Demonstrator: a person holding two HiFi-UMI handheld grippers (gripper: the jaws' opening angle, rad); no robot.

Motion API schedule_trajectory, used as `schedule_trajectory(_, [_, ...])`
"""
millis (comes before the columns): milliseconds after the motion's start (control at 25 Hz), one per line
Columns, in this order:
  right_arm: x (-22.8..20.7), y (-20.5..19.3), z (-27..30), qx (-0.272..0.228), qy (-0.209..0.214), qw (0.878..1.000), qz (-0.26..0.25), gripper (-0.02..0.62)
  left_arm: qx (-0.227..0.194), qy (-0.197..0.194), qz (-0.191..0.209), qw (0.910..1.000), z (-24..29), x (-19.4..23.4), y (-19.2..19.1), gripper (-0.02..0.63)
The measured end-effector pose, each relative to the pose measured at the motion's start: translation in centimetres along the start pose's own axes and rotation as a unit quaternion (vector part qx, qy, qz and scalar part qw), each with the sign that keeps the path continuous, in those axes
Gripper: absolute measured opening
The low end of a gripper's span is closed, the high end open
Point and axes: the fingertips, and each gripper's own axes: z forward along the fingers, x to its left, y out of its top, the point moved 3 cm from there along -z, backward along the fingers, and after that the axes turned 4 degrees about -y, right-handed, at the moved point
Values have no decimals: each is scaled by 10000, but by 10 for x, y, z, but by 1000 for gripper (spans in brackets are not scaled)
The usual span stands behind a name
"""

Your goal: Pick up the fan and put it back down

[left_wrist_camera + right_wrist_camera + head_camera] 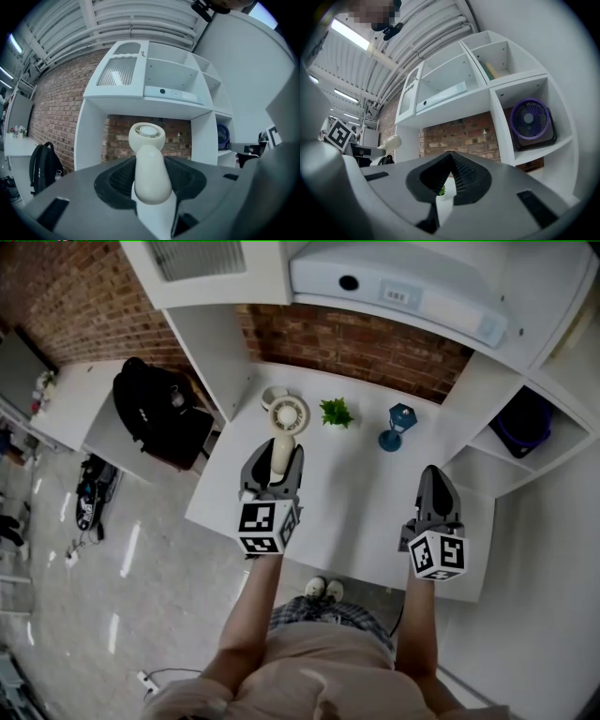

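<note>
Cream fan (289,416) in left tool (277,458) (level)

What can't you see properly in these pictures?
- Fan handle's bottom end: left gripper view, swallowed by the left claw.
- Blue thing on the table: head view, too small to name.
- Plant: right gripper view, only a green speck shows behind the right claw.

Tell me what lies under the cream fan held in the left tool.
White desk, plus a round white object poking out past the head of the fan. The rest of that object and the desk below the left tool are covered.
</note>
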Motion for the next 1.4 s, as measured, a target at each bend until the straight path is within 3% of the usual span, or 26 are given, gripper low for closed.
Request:
schedule_trajectory(280, [3,-18,23,300,91,9995,-13,15,322,-90,-97,9994,26,-2,-22,206])
schedule_trajectory(600, [-1,-82,52,1039,145,9945,26,15,1015,-211,-403,9938,65,-10,-90,206])
schedule_trajectory(1080, [-15,-200,48,2159,48,9761,250,15,2186,-411,-594,9731,86,-40,-220,206])
schedule_trajectory(1400, [-22,-231,42,2406,70,9699,357,15,2884,-392,-627,9546,86,-54,-271,206])
